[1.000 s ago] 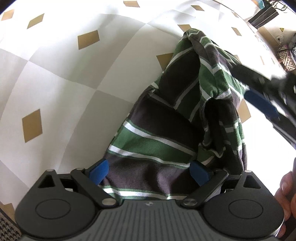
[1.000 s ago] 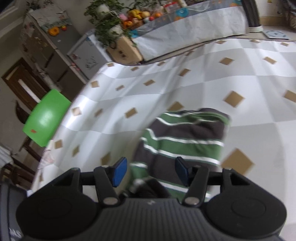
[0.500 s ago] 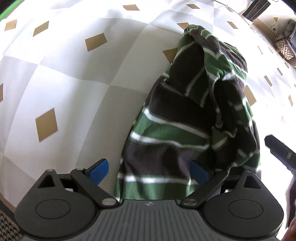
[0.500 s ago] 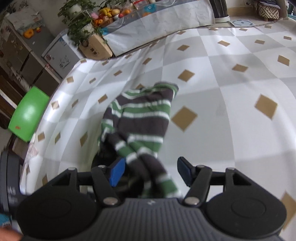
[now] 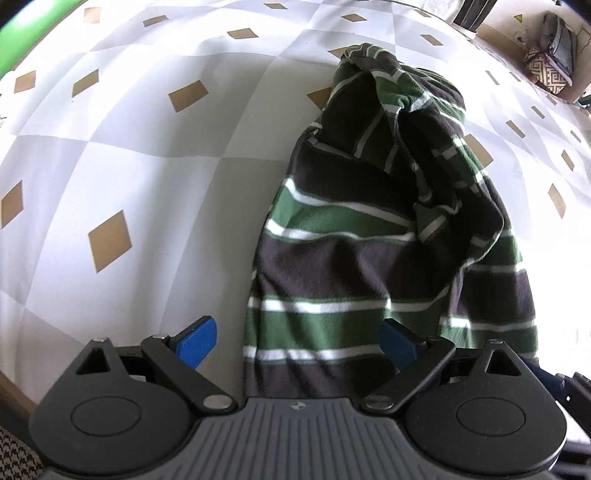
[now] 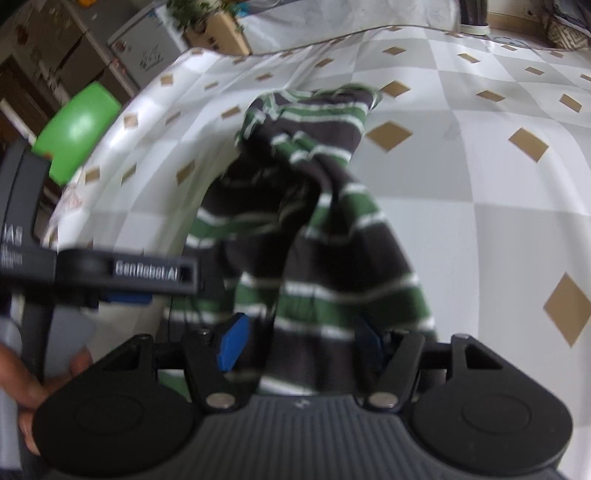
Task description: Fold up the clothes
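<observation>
A green, dark grey and white striped garment [image 5: 369, 236] lies crumpled lengthwise on the checked tablecloth [image 5: 147, 155]. My left gripper [image 5: 297, 343] hangs open above its near end. The cloth's left edge falls between the blue pads, closer to the right pad [image 5: 399, 343]. In the right wrist view the same garment [image 6: 325, 229] runs away from my right gripper [image 6: 301, 341]. That gripper is open, its pads standing either side of the near hem without pressing it. The left gripper's black housing [image 6: 122, 273] shows just left of it, with a person's hand [image 6: 22, 384] on the handle.
The table's far edge [image 6: 332, 37] curves past a green chair [image 6: 77, 129], cabinets and a cardboard box [image 6: 218, 33]. A patterned bag [image 5: 546, 70] sits beyond the table at the top right of the left wrist view. Bare tablecloth lies on both sides of the garment.
My right gripper has swept across and now sits over the garment's near end beside the left gripper. The left gripper has shifted left, so the cloth sits further right between its pads.
</observation>
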Demonstrator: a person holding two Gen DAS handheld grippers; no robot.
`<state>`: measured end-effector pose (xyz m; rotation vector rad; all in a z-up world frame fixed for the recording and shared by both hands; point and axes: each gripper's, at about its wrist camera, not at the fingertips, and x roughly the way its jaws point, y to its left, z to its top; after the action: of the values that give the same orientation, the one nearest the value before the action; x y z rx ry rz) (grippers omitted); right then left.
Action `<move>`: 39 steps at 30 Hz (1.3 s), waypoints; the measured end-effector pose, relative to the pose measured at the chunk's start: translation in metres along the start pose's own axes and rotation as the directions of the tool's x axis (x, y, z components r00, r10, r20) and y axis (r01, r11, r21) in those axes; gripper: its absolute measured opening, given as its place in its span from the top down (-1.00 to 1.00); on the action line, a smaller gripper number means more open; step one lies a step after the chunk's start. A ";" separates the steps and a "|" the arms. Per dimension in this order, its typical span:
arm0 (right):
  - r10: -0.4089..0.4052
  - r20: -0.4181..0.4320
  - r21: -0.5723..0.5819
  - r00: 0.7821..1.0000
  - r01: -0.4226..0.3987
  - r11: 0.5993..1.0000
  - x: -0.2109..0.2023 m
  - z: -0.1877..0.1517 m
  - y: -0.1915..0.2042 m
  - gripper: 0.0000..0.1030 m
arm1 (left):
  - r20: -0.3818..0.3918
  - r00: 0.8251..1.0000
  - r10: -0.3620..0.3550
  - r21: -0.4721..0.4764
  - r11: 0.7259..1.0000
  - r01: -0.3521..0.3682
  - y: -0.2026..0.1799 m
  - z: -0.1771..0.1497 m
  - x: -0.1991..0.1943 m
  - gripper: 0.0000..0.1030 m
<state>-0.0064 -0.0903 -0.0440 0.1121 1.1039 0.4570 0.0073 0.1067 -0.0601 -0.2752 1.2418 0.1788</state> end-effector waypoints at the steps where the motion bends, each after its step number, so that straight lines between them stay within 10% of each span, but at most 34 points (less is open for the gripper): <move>1: -0.002 -0.005 -0.015 1.000 0.002 1.000 0.000 -0.005 0.003 -0.19 | 0.001 1.000 0.002 -0.003 1.000 -0.002 0.001 -0.003 -0.001 -0.83; 14: -0.017 -0.017 -0.160 1.000 0.014 0.987 0.008 -0.035 0.032 -0.14 | 0.006 1.000 0.014 -0.034 0.999 -0.014 0.010 -0.025 -0.002 -0.83; 27: -0.056 0.002 -0.167 0.998 0.056 0.984 0.010 -0.043 0.025 0.62 | 0.023 1.000 0.009 -0.028 1.000 -0.008 0.010 -0.036 -0.007 -0.83; 39: -0.022 0.050 -0.093 0.999 0.026 0.995 -0.008 -0.040 0.015 0.89 | 0.058 0.998 -0.015 -0.074 0.997 0.019 0.018 -0.039 -0.020 -0.83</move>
<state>-0.0491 -0.0856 -0.0504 0.0279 1.0333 0.4811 -0.0399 0.1124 -0.0544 -0.3434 1.1774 0.2173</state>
